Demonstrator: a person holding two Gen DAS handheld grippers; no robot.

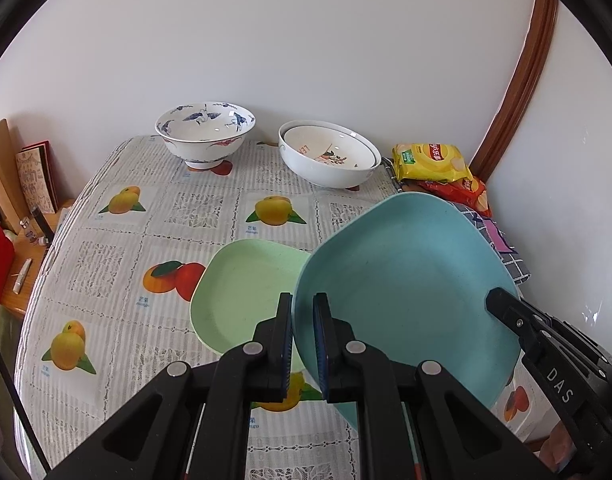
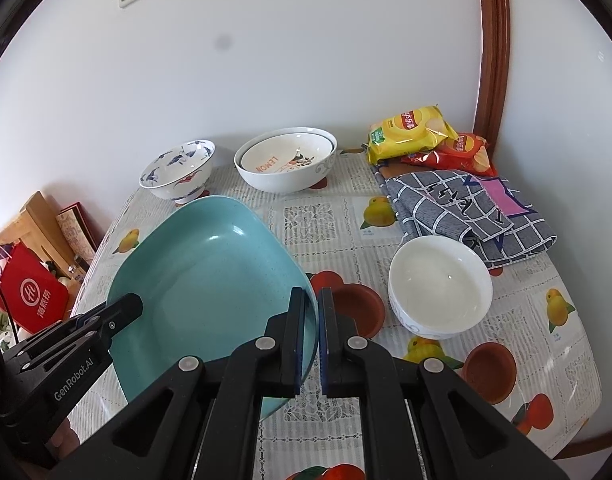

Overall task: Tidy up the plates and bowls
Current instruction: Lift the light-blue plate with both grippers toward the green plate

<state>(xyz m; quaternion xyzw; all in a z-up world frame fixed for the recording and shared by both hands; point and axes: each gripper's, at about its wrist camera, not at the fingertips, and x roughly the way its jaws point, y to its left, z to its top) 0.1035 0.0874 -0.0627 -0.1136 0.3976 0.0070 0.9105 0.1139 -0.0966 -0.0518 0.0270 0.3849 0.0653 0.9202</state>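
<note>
A blue square plate is held tilted above the fruit-print tablecloth. My left gripper is shut on its left rim, and my right gripper is shut on its right rim. Each gripper also shows in the other's view, the right gripper and the left gripper, at the opposite edges of the blue plate. A light green plate lies on the table, partly under the blue one. It is hidden in the right wrist view.
By the back wall stand a blue-and-white bowl and two nested white bowls. A plain white bowl sits to the right, near two brown saucer-like discs. A folded checked cloth and chip bags fill the back right corner.
</note>
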